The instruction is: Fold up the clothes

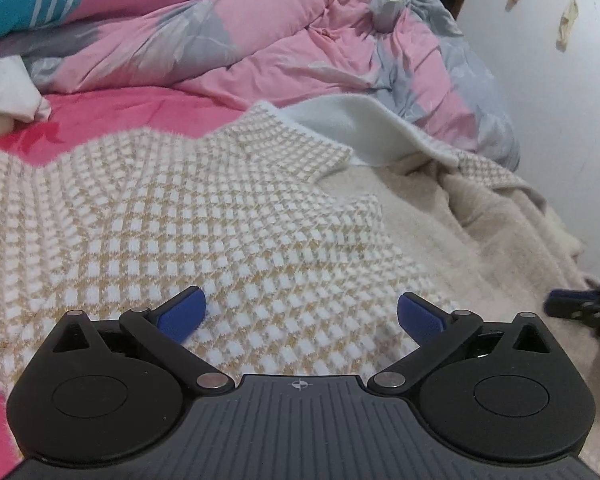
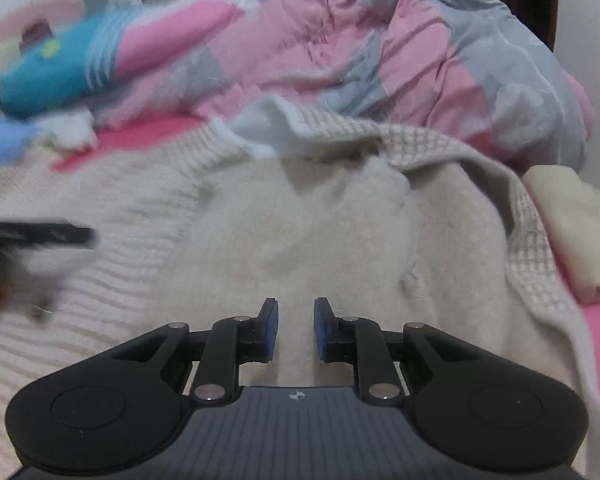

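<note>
Two grippers over one garment: a fuzzy knit sweater (image 1: 180, 216) in a white-and-tan check, spread flat on the bed, its plain cream fleecy inside (image 2: 300, 232) turned up on the right half. Left gripper (image 1: 302, 314) released, blue pads (image 1: 182, 316) spread wide with the checked knit lying between and beneath them, nothing pinched. Right gripper (image 2: 296, 330) with fingers parted by a narrow gap, nothing between them, hovering over the cream inner face. Collar area folded back, showing a smooth white lining (image 1: 356, 128). Behind the sweater, a puffy quilted duvet (image 1: 260, 40) in pink and grey, heaped in soft ridges; a hot-pink sheet (image 1: 140, 108) beneath. Left wrist view alone gives the check pattern crisp, plus a white wall (image 1: 560, 100) with yellowed tape scraps. Right wrist view alone shows a folded pale-yellow cloth (image 2: 580, 224) at the right edge and the blurred teal-striped item (image 2: 56, 76); its left side is motion-smeared
</note>
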The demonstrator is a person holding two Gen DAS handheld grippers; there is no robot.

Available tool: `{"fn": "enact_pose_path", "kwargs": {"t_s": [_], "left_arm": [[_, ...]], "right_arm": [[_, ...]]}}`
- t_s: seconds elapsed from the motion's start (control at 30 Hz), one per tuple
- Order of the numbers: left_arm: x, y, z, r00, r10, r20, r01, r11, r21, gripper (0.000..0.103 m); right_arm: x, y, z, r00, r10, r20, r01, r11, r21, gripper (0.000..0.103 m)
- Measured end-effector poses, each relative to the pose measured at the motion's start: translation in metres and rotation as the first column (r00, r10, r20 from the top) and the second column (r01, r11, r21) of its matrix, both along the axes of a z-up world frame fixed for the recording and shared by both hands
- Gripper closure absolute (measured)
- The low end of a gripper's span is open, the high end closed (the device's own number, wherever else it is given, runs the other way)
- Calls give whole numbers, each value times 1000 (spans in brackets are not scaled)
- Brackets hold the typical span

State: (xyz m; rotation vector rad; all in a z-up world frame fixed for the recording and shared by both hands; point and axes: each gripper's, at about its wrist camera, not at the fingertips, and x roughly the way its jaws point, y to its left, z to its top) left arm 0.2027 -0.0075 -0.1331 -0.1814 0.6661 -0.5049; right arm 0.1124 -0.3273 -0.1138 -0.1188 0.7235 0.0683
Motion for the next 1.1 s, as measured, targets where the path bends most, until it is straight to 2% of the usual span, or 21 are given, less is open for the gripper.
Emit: {"fn": "enact_pose_path", "kwargs": {"t_s": [0.03,0.07,0.13,0.2,0.33,0.43,0.5,0.53,0.63,0.67,0.7,0.73,0.8,0.87,0.9,0.93,0.97,1.1], "left_arm": [[0,-1,0,1000,0,2,0,1000,7,0],[1,-1,0,1000,1,3,-1,1000,12,0],[0,0,0,1000,1,5,-1,1000,18,0],[2,-2,-1,1000,1,7,-1,1000,27,0],[2,-6,-1,1000,2,17,-2,999,49,0],[2,-4,-2,1000,1,18,-2,999,37,0],[2,-1,-2,1000,2,16,-2,1000,21,0],[2,0,-2,1000,2,15,-2,1000,13,0],[2,2,-2,1000,2,14,-2,1000,-1,0],[2,2,-2,1000,2,14,-2,1000,-3,0],[2,2,-2,1000,1,14,-1,1000,-3,0],[2,2,-3,1000,0,15,1,1000,-4,0],[3,3,-4,1000,-5,12,5,1000,-14,0],[3,5,-4,1000,-7,11,7,1000,-27,0],[3,6,-4,1000,-7,10,7,999,-34,0],[4,6,-4,1000,-7,9,8,999,-40,0],[4,7,-5,1000,-8,8,8,999,-45,0],[4,6,-4,1000,-9,7,9,999,-41,0]], "right_arm": [[0,-9,-12,1000,-15,-24,14,1000,-25,86],[-7,-21,-18,1000,-16,-12,16,1000,-7,86],[-25,-44,-13,998,-56,-6,57,997,45,86],[-30,-52,0,994,-104,-15,104,994,43,79],[-5,-30,35,999,-29,41,26,996,81,79],[20,-10,57,996,48,76,-57,992,113,79],[57,12,49,988,135,68,-142,983,114,79],[75,19,38,987,149,52,-153,984,94,79],[115,14,-2,996,81,-36,-81,997,3,79],[120,-4,-7,998,49,-43,-48,998,37,80],[121,-26,-6,999,27,-34,-23,994,110,87],[121,-48,-3,999,-14,-40,20,985,170,103],[115,-86,11,990,-121,-73,136,955,263,103],[89,-98,34,985,-165,-59,175,935,309,103],[74,-102,47,983,-177,-49,183,928,325,95],[56,-99,59,985,-171,-28,170,929,328,82],[36,-91,69,990,-143,-4,137,938,318,78],[-40,-58,59,999,34,-13,-30,971,239,73]]}}
